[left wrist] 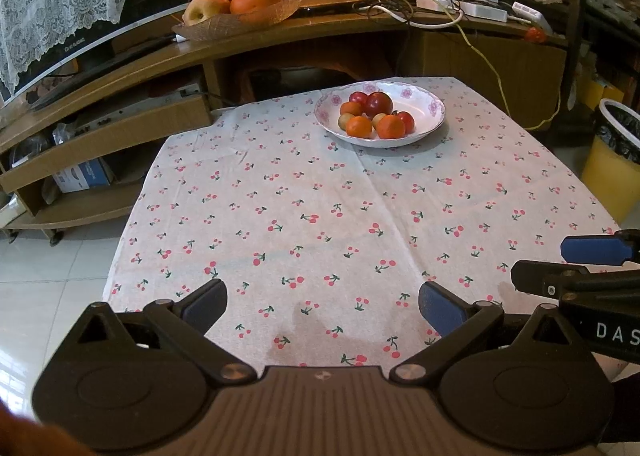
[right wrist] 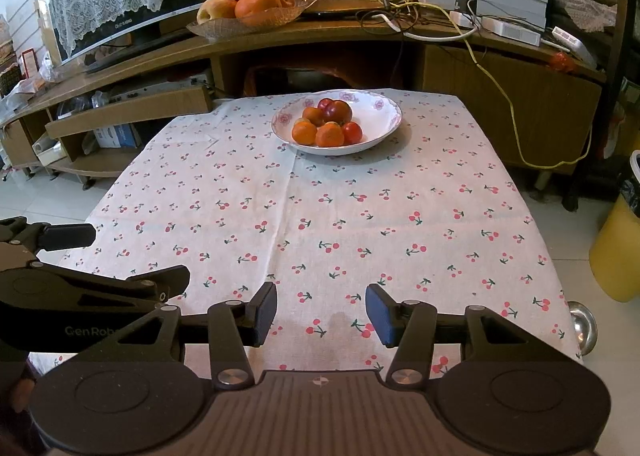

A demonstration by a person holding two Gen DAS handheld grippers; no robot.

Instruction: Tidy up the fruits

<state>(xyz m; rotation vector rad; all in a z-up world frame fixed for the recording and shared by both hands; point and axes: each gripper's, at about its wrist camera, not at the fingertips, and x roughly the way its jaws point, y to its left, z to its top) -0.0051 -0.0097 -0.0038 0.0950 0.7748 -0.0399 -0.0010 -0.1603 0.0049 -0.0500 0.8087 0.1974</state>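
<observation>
Fruits [left wrist: 376, 114] fill a white bowl [left wrist: 432, 108] with pink flowers on its rim, standing at the far end of a table under a cherry-print cloth [left wrist: 320, 216]: small oranges, red ones and two pale ones, all touching in a heap. From the left wrist, the left gripper [left wrist: 322, 306] hangs over the near edge of the cloth, well apart from the bowl, its blue-padded jaws spread wide with nothing between them. The right gripper [left wrist: 576, 264] pokes in from the right edge, and the letters "DAS" show in white on its body. Behind the table a wooden shelf carries a second dish [left wrist: 240, 22] of large oranges and an apple, beside a screen with small writing too blurred to read. From the right wrist, the right gripper [right wrist: 321, 314] also hangs over the near cloth, jaws parted a moderate way and empty. The left gripper [right wrist: 136, 256] reaches in from the left, marked "GenRob", the rest cut off. A yellow bin [right wrist: 618, 252] stands right of the table.
</observation>
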